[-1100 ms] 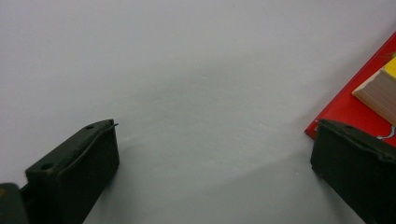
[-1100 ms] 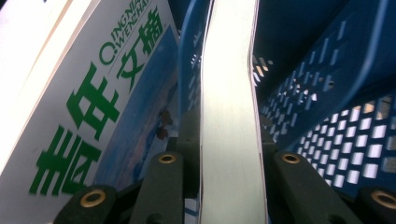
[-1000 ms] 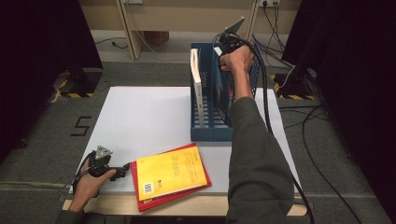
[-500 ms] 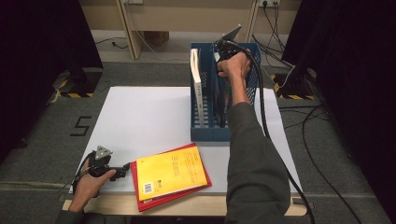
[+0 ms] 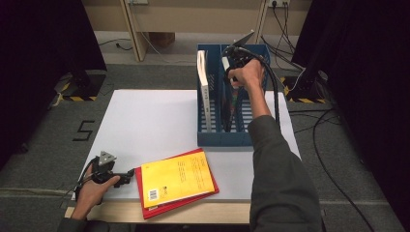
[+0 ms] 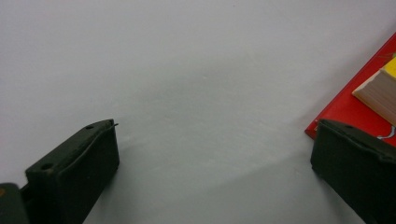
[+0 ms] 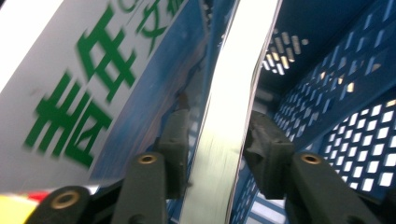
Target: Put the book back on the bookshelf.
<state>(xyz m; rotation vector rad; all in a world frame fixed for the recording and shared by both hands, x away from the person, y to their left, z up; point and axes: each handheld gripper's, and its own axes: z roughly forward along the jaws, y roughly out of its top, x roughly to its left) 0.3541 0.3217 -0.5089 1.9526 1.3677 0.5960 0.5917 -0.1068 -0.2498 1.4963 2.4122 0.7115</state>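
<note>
- Since a second ago the right gripper has shifted slightly over the blue file rack, and its jaws have just been opening, with a thin book between them.
- The thin book stands on edge in the rack's middle slot; in the right gripper view its page edge runs straight up between the two pads, which sit just off it, so the grip looks released.
- Its long axis runs along the slot, away from the person; the right hand is directly above it.
- A white book stands in the slot beside it.
- The left gripper rests on the white table, jaws spread and empty, just beside a yellow book lying on a red one.
</note>
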